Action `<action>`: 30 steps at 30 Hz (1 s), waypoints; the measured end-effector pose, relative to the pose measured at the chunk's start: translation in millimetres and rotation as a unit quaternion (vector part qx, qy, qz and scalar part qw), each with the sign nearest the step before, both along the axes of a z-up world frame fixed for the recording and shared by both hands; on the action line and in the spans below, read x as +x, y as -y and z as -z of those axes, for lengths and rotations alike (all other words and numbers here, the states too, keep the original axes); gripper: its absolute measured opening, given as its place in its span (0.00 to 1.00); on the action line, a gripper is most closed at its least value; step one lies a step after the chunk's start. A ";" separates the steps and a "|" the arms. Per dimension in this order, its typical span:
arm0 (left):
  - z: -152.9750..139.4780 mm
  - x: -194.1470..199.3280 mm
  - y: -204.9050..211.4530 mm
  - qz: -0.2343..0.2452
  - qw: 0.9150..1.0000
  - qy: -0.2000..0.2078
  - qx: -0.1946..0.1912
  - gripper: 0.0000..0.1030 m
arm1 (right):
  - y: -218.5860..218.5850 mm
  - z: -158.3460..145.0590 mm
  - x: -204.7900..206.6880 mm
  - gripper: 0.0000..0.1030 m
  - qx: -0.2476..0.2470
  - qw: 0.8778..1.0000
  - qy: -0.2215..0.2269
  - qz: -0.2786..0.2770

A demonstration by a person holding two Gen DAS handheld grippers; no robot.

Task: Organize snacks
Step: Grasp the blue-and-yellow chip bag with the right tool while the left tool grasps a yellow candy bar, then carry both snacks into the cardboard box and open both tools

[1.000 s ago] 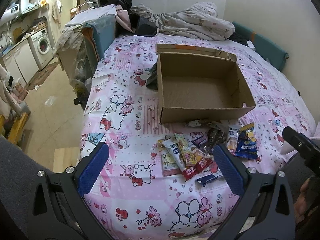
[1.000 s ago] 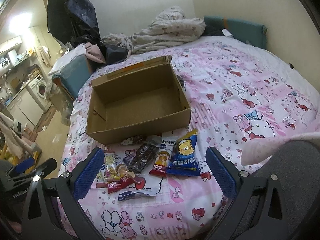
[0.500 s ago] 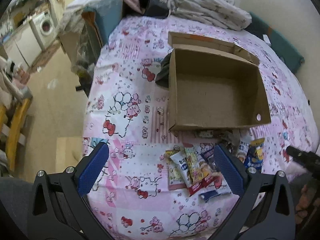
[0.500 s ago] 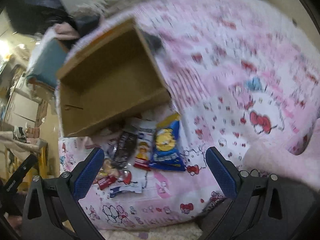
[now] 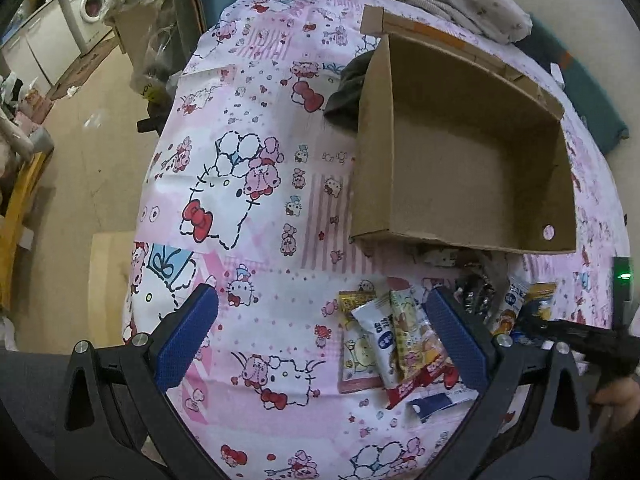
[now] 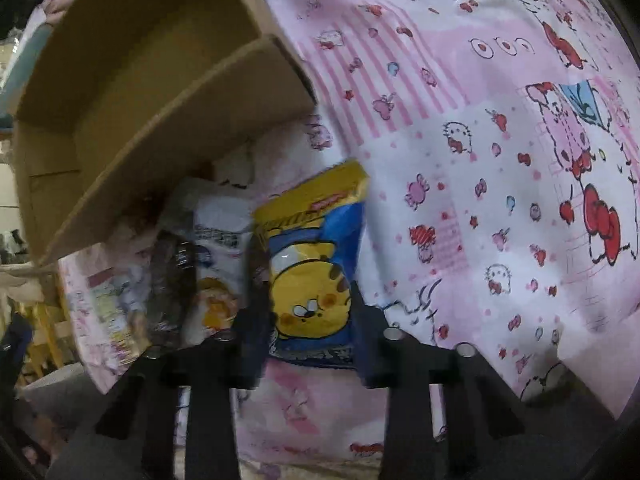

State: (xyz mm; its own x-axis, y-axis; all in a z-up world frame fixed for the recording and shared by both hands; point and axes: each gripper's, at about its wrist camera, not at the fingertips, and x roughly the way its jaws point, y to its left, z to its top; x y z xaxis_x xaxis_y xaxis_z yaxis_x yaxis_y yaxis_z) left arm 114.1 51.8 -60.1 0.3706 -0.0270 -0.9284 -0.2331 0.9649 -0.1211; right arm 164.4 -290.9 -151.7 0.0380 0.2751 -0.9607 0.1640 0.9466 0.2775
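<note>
Seen from the left wrist camera, the left tongs point(image 5: 320, 328) hang wide open above a bed point(image 5: 256, 80) spread with a pink cartoon-print sheet, nothing between the blue pads point(image 5: 186, 336). An empty cardboard box point(image 5: 460, 152) sits on the sheet, its open top facing up, with a dark cloth point(image 5: 346, 88) tucked against its far left corner. A scatter of snack packets point(image 5: 394, 344) lies on the sheet just in front of the box's near wall, partly behind the right-hand pad. At the frame's right edge the right tongs point(image 5: 576, 336) reach down over the far end of that scatter, a hand point(image 5: 612, 400) behind them. A washing machine point(image 5: 90, 4) stands across the floor at upper left.

Seen from the right wrist camera, blurred by motion, the right tongs point(image 6: 310, 332) point steeply down with their jaws closing around a blue-and-yellow snack bag point(image 6: 316, 264); the bag lies flat on the sheet between the fingers point(image 6: 368, 340), and whether the pads already press on it cannot be told. Beside it to the left lie a white packet point(image 6: 218, 256), a dark wrapper point(image 6: 172, 280) and a pale pink packet point(image 6: 104, 300), all close under the near wall of the cardboard box point(image 6: 132, 80).
</note>
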 end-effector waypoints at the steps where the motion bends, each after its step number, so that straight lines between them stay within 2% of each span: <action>1: 1.8 0.0 -2.0 -0.001 1.000 -0.003 -0.006 1.00 | -0.1 -15.8 -5.8 0.29 -0.013 1.000 0.019 -0.003; 6: 9.8 1.4 -11.9 -0.023 0.999 -0.019 -0.028 1.00 | 9.7 -70.2 -32.7 0.29 0.031 0.997 0.074 -0.011; 7: 11.0 1.8 -11.9 -0.023 0.999 -0.021 -0.029 1.00 | 13.1 -81.7 -38.9 0.29 0.055 0.994 0.094 -0.015; 9: 13.7 1.5 -11.0 -0.023 0.999 -0.025 -0.026 0.97 | 15.5 -96.5 -45.2 0.29 0.086 0.988 0.125 -0.014; 11: 19.6 1.4 -11.1 -0.025 0.999 -0.034 -0.028 0.90 | 13.7 -106.2 -50.0 0.29 0.114 0.980 0.164 -0.019; 12: 23.4 1.4 -11.7 -0.023 0.998 -0.039 -0.034 0.85 | 12.8 -108.1 -50.7 0.29 0.120 0.977 0.173 -0.019; 14: 34.0 1.8 -11.6 -0.021 0.997 -0.056 -0.046 0.69 | 8.6 -101.5 -50.5 0.29 0.146 0.973 0.178 -0.004; 15: 42.0 1.7 -10.3 -0.019 0.996 -0.068 -0.053 0.68 | 6.8 -98.2 -50.1 0.29 0.155 0.972 0.178 0.002; 17: 55.5 1.8 -6.2 -0.013 0.994 -0.091 -0.057 0.57 | 0.9 -95.1 -50.9 0.29 0.153 0.972 0.180 0.007; 19: 69.9 2.4 0.8 -0.003 0.992 -0.115 -0.054 0.51 | -3.1 -96.4 -50.0 0.29 0.156 0.970 0.184 0.004; 22: 88.4 5.0 14.5 0.016 0.988 -0.146 -0.054 0.50 | -7.5 -90.1 -49.3 0.29 0.150 0.971 0.184 -0.011; 24: 94.0 8.2 22.7 0.025 0.988 -0.144 -0.055 0.50 | -11.6 -87.7 -49.4 0.29 0.145 0.973 0.179 -0.017; 28: 105.3 17.6 37.6 0.046 0.988 -0.146 -0.032 0.50 | -9.8 -80.4 -45.7 0.29 0.139 0.974 0.175 -0.020; 30: 108.5 18.1 41.1 0.048 0.988 -0.144 -0.016 0.41 | -9.3 -79.0 -44.9 0.29 0.139 0.975 0.173 -0.018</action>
State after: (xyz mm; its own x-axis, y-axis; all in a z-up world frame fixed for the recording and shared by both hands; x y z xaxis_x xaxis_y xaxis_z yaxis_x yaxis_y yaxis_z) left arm 132.2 10.6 -168.7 0.0849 -0.0798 -0.9932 -0.1709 0.9808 -0.0934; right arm 119.5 -281.7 -72.7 0.3327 0.5295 -0.7803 -0.0165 0.8306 0.5566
